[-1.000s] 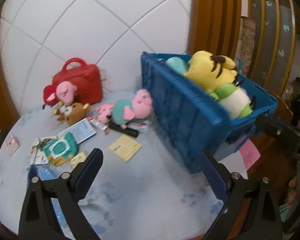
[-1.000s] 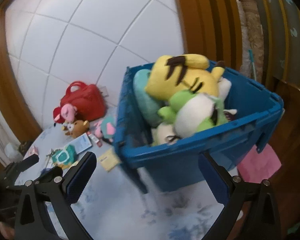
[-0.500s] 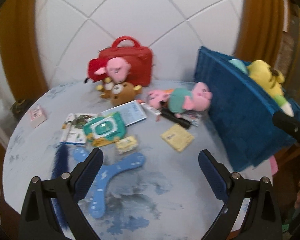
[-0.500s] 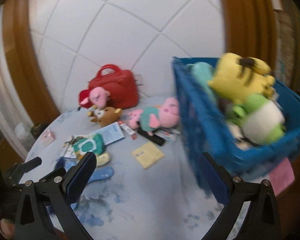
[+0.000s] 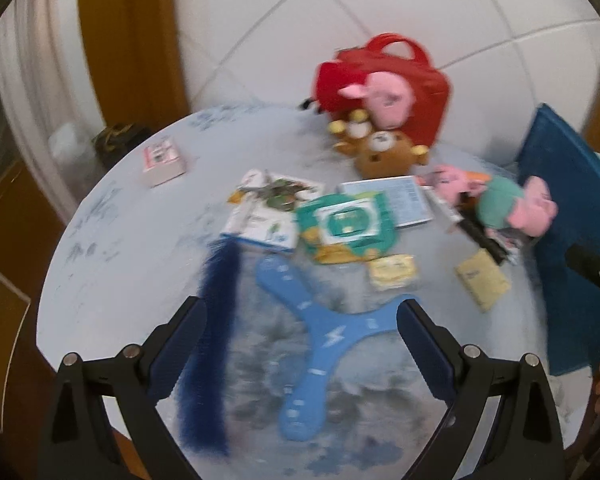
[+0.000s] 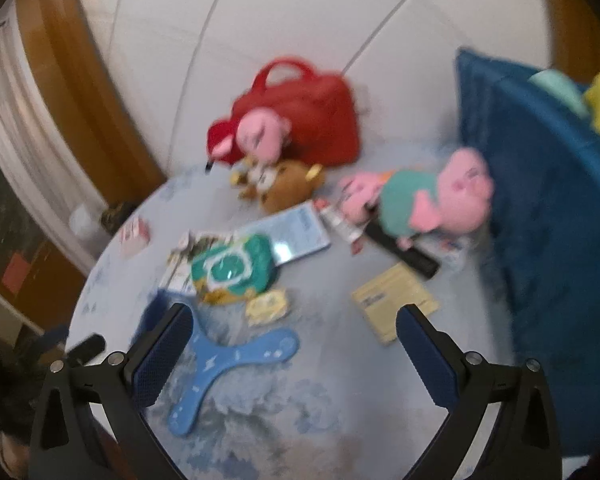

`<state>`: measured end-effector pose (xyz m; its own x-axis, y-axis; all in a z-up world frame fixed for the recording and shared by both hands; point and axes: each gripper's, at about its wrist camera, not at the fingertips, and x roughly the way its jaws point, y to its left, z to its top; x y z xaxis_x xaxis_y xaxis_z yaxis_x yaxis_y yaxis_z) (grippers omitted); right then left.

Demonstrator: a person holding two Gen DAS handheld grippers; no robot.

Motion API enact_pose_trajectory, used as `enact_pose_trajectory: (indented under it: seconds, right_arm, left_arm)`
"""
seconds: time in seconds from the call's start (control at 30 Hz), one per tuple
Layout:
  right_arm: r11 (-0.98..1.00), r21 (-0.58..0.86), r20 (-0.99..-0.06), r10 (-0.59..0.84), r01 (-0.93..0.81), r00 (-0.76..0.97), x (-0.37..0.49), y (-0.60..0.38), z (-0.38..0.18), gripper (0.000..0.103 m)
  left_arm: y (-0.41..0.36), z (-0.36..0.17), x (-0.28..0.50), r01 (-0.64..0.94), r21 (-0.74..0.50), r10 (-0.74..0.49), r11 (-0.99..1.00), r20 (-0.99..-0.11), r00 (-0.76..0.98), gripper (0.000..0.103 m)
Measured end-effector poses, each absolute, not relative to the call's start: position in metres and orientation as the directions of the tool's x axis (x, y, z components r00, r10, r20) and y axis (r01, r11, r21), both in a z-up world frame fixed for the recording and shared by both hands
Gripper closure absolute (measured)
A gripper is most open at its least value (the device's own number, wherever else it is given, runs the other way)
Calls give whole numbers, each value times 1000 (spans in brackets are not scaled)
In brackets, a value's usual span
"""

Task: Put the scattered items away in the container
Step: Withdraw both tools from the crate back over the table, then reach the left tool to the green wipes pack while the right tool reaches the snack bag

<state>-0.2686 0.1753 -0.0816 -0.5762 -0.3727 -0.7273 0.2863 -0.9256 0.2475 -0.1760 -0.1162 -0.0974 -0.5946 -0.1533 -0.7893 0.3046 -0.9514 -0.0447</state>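
Both my grippers are spread wide, nothing held: left gripper (image 5: 302, 334), right gripper (image 6: 294, 334), both above the near part of the round table (image 5: 112, 280). Blue boomerang (image 5: 320, 332) lies flat between my left fingers in view, dark blue feather (image 5: 212, 332) just left of it. Blue crate (image 6: 548, 216) at right, plush toys inside. Pig plush (image 6: 432, 200) lies against its left wall. Frames blurred.
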Motion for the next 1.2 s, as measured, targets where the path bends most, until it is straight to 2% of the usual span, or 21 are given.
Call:
enact_pose_trajectory:
  seconds: [0.17, 0.37, 0.6, 0.8, 0.93, 1.2]
  right_arm:
    - [-926, 266, -741, -374, 269, -558, -283, 144, -98, 0]
    - [-943, 289, -755, -329, 162, -567, -297, 106, -121, 0]
    - [-962, 265, -823, -260, 64, -505, -306, 67, -161, 0]
    - [-977, 213, -864, -203, 33, -461, -320, 62, -181, 0]
    - [-974, 226, -874, -203, 0, -442, -333, 70, -195, 0]
    - [-976, 212, -902, -179, -43, -394, -355, 95, -218, 0]
  left_arm:
    - [-169, -113, -186, 302, -23, -162, -953, -805, -571, 6]
    - [-238, -136, -212, 259, -21, -128, -966, -830, -543, 6]
    - [-271, -165, -247, 176, -32, -63, -984, -858, -510, 6]
    - [-267, -185, -267, 141, -33, -39, -989, -877, -478, 6]
    - [-252, -194, -283, 94, -36, -12, -995, -887, -462, 6]
    - [-191, -206, -333, -19, -42, 46, -999, -893, -449, 6]
